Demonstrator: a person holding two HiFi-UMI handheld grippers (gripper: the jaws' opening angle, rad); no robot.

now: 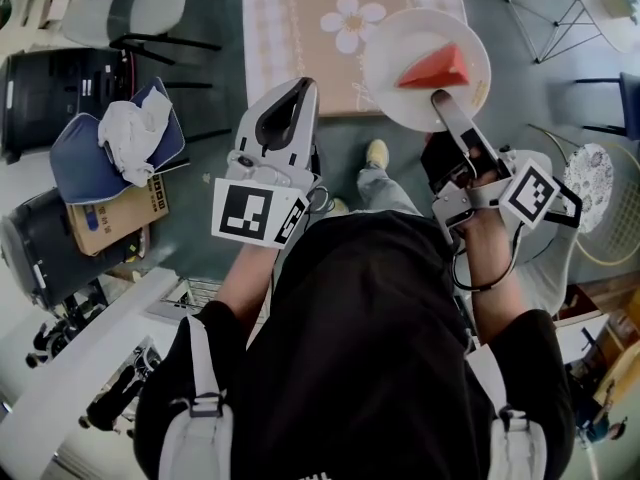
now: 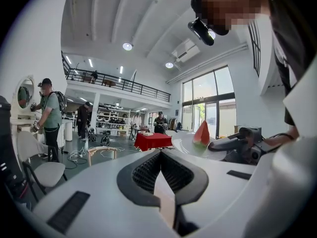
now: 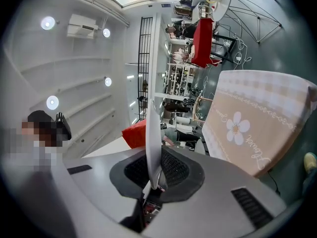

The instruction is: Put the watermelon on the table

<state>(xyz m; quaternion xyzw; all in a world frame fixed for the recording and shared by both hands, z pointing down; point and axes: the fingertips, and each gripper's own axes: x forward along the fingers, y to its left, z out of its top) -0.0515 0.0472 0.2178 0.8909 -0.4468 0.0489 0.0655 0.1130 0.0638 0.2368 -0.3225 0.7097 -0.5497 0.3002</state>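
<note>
The near edge of the table (image 1: 300, 38), covered by a beige tablecloth (image 1: 290, 78) with a white flower print, is seen across the top of the head view. Open grey floor (image 1: 215, 158) lies below that edge and along the table's left side, as far as a pale chair (image 1: 140, 8). On the table's right side, the free floor is bounded by a wire-legged stand (image 1: 545, 8). The white plate (image 1: 400, 38) is positioned at the table's near right corner: its far part overlaps the tablecloth and its near part overhangs the floor. Whether it rests on the tablecloth cannot be told. The plate is pinched at its near rim by the right gripper (image 1: 440, 98). In the right gripper view, both jaws (image 3: 154, 170) are seen clamped on the thin rim of the plate (image 3: 152, 83). One wedge of watermelon (image 1: 435, 68) is carried on the plate, slightly right of its centre, and has not been set on the table. The left gripper (image 1: 298, 88) is held to the left of the plate and apart from it. Its jaws (image 2: 161, 153) are pressed together with nothing between them. At the left of the floor, a cardboard box (image 1: 120, 218) is topped by a blue cushion (image 1: 85, 163), on which a crumpled white rag (image 1: 130, 128) lies. The contents of the box are not visible.
</note>
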